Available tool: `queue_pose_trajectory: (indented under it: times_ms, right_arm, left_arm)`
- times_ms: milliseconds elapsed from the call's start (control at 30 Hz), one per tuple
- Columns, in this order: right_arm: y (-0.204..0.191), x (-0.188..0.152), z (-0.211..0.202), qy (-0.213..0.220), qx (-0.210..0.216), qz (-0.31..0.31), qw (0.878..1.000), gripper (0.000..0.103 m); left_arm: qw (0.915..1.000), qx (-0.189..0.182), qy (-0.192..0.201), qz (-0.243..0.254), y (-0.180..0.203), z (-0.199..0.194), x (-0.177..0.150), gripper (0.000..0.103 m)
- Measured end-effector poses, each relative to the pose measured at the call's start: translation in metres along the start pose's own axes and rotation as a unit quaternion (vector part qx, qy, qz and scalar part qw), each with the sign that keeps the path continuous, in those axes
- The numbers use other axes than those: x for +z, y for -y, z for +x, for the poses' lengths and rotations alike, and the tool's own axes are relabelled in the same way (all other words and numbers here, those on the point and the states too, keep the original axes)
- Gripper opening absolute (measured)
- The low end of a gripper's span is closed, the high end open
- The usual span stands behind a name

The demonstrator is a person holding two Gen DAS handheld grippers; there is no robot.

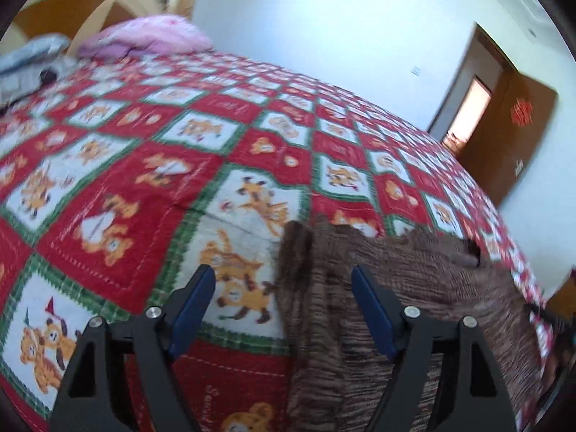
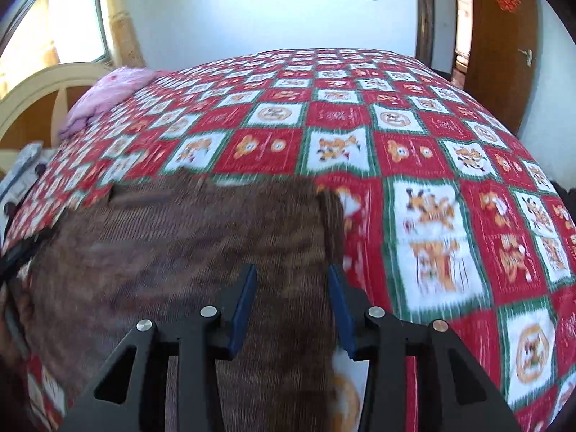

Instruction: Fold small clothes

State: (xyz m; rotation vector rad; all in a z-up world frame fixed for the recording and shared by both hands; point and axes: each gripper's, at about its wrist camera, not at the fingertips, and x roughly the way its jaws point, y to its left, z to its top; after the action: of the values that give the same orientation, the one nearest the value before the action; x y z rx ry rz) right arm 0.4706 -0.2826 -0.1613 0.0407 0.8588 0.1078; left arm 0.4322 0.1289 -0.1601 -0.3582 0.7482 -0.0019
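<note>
A brown ribbed garment lies flat on the red, white and green bear-print quilt. In the left wrist view its left edge runs between the blue pads of my left gripper, whose jaws stand wide apart above the cloth without pinching it. In the right wrist view the same garment spreads to the left, and its right edge lies under my right gripper. That gripper's jaws are partly apart and the pads do not press on the fabric. Both views are blurred.
A pink bundle of bedding lies at the head of the bed by the cream headboard. Grey clothes are piled at the far left. A brown door stands open beyond the bed.
</note>
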Motion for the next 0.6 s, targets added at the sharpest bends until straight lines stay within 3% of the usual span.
queue_pose_trajectory:
  times_ms: [100, 200, 300, 433, 600]
  right_arm:
    - [-0.007, -0.018, 0.008, -0.02, -0.039, -0.039, 0.998, 0.042]
    - [0.001, -0.022, -0.004, -0.017, -0.036, -0.005, 0.999, 0.042]
    - [-0.004, -0.036, -0.033, 0.001, -0.013, 0.009, 1.0, 0.043]
    - [-0.029, -0.068, -0.061, 0.008, 0.012, -0.048, 0.999, 0.044]
    - [-0.031, -0.101, -0.053, -0.017, 0.005, -0.064, 0.998, 0.046]
  left_arm:
    - [0.9992, 0.028, -0.025, 0.015, 0.007, 0.012, 0.0, 0.082]
    - [0.9963, 0.063, -0.029, 0.05, 0.02, 0.016, -0.001, 0.083]
    - [0.9984, 0.053, -0.007, 0.018, 0.007, -0.003, -0.001, 0.083]
    - [0.9987, 0.037, -0.02, -0.029, -0.01, -0.033, -0.013, 0.083]
    - [0.9971, 0.044, -0.033, 0.053, 0.012, -0.062, -0.053, 0.083]
